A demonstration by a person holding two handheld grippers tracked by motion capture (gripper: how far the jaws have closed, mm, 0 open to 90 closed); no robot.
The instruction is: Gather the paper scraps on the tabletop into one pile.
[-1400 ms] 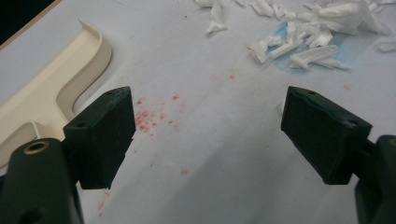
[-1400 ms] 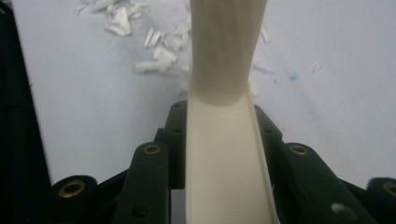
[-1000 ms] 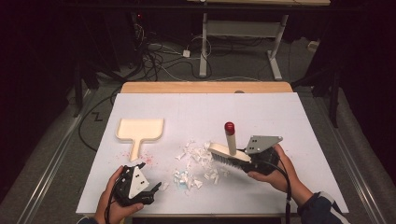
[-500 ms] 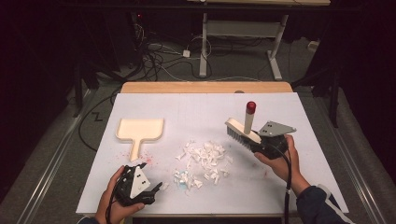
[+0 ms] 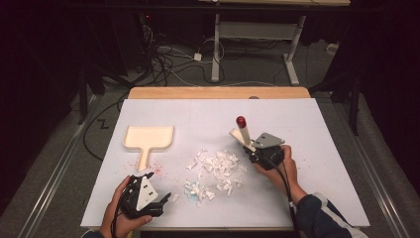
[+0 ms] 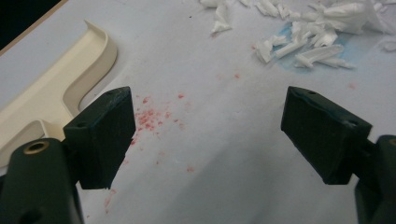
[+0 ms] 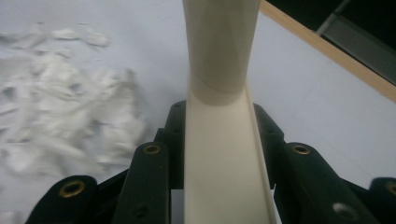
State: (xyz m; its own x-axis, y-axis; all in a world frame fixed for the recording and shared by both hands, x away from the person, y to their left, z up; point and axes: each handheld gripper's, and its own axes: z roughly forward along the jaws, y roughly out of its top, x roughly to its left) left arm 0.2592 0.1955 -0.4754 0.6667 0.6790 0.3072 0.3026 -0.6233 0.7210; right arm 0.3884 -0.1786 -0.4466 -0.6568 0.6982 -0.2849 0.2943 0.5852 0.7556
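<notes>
A cream brush (image 5: 243,131) with a red-tipped handle is tilted over the right edge of a pile of white paper scraps (image 5: 218,166). My right gripper (image 5: 257,151) is shut on it. In the right gripper view the brush back (image 7: 219,154) runs up between the jaws, with the scraps (image 7: 56,116) blurred at the left. A cream dustpan (image 5: 148,138) lies flat to the left of the pile, its handle toward me. My left gripper (image 5: 158,198) rests near the front left edge, open. Its jaws (image 6: 208,135) stand wide apart over bare sheet, with the dustpan (image 6: 51,88) at the left.
A white sheet (image 5: 317,129) covers the table, with a wooden strip (image 5: 218,92) along the far edge. Red specks (image 5: 158,170) dot the sheet by the dustpan handle. Cables (image 5: 168,54) and a metal desk frame (image 5: 252,29) are on the floor beyond.
My right gripper lifted the brush off the pile's right side, swung it out to the right, and has come back down toward the pile's edge. The left gripper has stayed put.
</notes>
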